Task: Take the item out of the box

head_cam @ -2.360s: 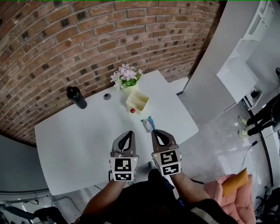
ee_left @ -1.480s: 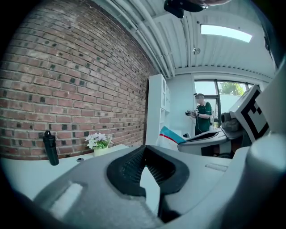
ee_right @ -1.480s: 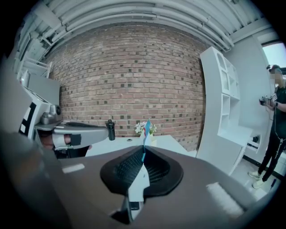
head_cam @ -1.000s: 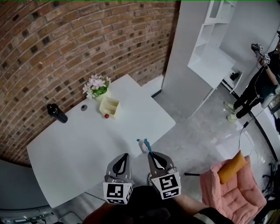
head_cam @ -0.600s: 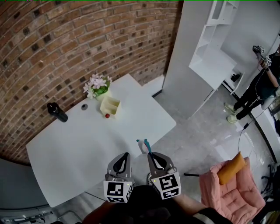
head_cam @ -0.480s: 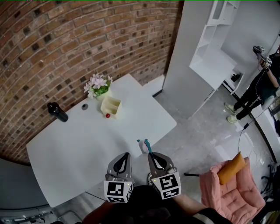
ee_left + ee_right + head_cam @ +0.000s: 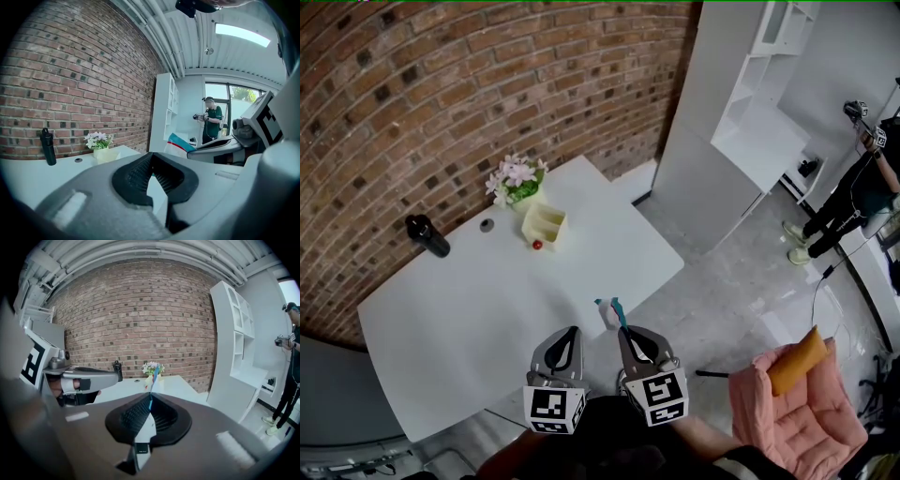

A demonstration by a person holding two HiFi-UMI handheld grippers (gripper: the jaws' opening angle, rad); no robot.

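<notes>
A thin white packet with a teal top (image 7: 609,313) stands upright between the fingers of my right gripper (image 7: 625,331), which is shut on it; the right gripper view shows the packet (image 7: 149,417) edge-on between the ribbed pads. My left gripper (image 7: 568,339) hangs beside it, shut with nothing in it. Both hover over the near edge of the white table (image 7: 469,300). The pale yellow box (image 7: 546,225) sits far off at the table's back, with a small red ball (image 7: 537,245) just in front of it.
Behind the box stand a pot of pink-white flowers (image 7: 517,178), a small round cap (image 7: 487,224) and a black bottle (image 7: 427,234) by the brick wall. White shelving (image 7: 769,103) rises at the right, a person (image 7: 853,187) stands beyond it, and a pink chair (image 7: 797,403) is near right.
Since the earliest frame both grippers and the packet have drawn back from the box toward the table's near edge. Over the last second only the head view has shifted slightly.
</notes>
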